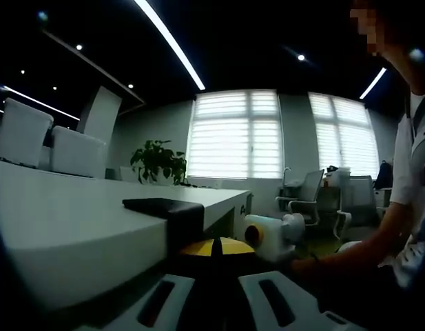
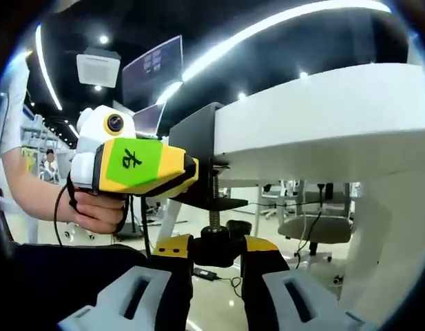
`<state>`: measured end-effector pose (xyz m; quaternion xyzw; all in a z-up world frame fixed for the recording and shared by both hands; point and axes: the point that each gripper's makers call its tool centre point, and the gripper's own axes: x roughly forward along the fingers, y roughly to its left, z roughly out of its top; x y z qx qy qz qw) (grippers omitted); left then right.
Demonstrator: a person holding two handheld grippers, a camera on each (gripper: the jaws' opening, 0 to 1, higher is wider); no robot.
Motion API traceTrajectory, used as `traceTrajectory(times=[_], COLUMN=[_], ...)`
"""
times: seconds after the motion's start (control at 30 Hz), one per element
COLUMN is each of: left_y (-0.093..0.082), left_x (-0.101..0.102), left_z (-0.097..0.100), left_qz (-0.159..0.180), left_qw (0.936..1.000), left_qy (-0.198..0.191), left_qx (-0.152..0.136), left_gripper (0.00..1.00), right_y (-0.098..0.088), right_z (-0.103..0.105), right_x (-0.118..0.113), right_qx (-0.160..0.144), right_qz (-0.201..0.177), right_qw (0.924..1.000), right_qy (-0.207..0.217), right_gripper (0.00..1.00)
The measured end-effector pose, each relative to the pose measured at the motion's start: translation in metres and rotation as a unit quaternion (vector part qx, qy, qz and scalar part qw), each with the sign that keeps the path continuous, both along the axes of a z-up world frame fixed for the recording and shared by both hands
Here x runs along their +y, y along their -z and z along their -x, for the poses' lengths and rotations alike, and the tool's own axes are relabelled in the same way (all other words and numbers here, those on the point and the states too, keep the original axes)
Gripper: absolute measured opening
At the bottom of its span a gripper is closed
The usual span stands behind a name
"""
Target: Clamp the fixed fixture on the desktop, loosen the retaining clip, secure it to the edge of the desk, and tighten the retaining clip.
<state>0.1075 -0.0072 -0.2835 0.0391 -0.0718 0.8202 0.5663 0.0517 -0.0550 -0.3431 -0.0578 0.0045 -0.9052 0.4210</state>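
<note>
The black fixture (image 1: 162,207) sits over the edge of the white desk (image 1: 67,227). My left gripper (image 1: 212,249) is shut on its near side, with the yellow jaw tips against it. From below, the fixture (image 2: 198,134) wraps the desk edge (image 2: 315,110), and its threaded screw (image 2: 213,187) runs down to a black knob (image 2: 216,247). My right gripper (image 2: 215,252) is shut on that knob. The left gripper (image 2: 188,172), yellow with a green label, holds the fixture's body from the left, and a hand (image 2: 98,207) grips it.
A person (image 1: 405,207) sits at the right of the desk. Office chairs (image 1: 305,196) and a potted plant (image 1: 157,162) stand by the windows. Under the desk are a desk leg (image 2: 374,248), a chair (image 2: 312,227) and cables on the floor.
</note>
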Motion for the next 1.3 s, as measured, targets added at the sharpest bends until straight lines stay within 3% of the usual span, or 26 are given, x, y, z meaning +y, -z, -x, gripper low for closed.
traceTrajectory(times=[0.07, 0.13, 0.37, 0.5, 0.8, 0.9, 1.0, 1.13, 1.3], left_y=[0.0, 0.0, 0.0, -0.002, -0.002, -0.002, -0.003, -0.003, -0.004], left_x=[0.0, 0.0, 0.0, 0.001, 0.005, 0.004, 0.002, 0.001, 0.0], left_z=[0.001, 0.002, 0.004, 0.006, 0.003, 0.003, 0.003, 0.003, 0.004], left_qz=[-0.001, 0.001, 0.01, 0.004, 0.006, 0.003, 0.0, 0.0, -0.002], left_qw=[1.0, 1.0, 0.9999, 1.0, 0.9999, 1.0, 1.0, 1.0, 1.0], left_qy=[0.0, -0.001, 0.0, 0.002, 0.008, 0.006, 0.006, 0.005, 0.004], left_qx=[0.0, 0.002, 0.006, 0.005, 0.007, 0.006, 0.004, 0.003, 0.002], left_gripper=[0.01, 0.01, 0.01, 0.01, 0.01, 0.01, 0.01, 0.01, 0.01], right_y=[0.001, 0.0, 0.011, 0.007, -0.004, -0.011, -0.01, -0.01, -0.01], right_z=[0.0, 0.003, -0.003, -0.005, 0.0, 0.003, 0.006, 0.005, 0.002], right_x=[0.002, 0.009, 0.021, 0.018, 0.007, 0.008, 0.009, 0.01, 0.001], right_qx=[-0.006, 0.006, -0.018, -0.019, 0.014, 0.034, 0.022, 0.026, 0.025], right_qz=[0.002, 0.006, 0.017, 0.021, 0.011, -0.005, 0.008, 0.015, 0.012], right_qw=[0.9998, 0.9984, 0.9895, 0.9866, 0.9773, 0.9728, 0.9737, 0.9775, 0.9922], right_qy=[0.018, 0.056, 0.142, 0.16, 0.211, 0.229, 0.227, 0.209, 0.121], right_gripper=[0.25, 0.3, 0.33, 0.32, 0.31, 0.26, 0.25, 0.25, 0.24])
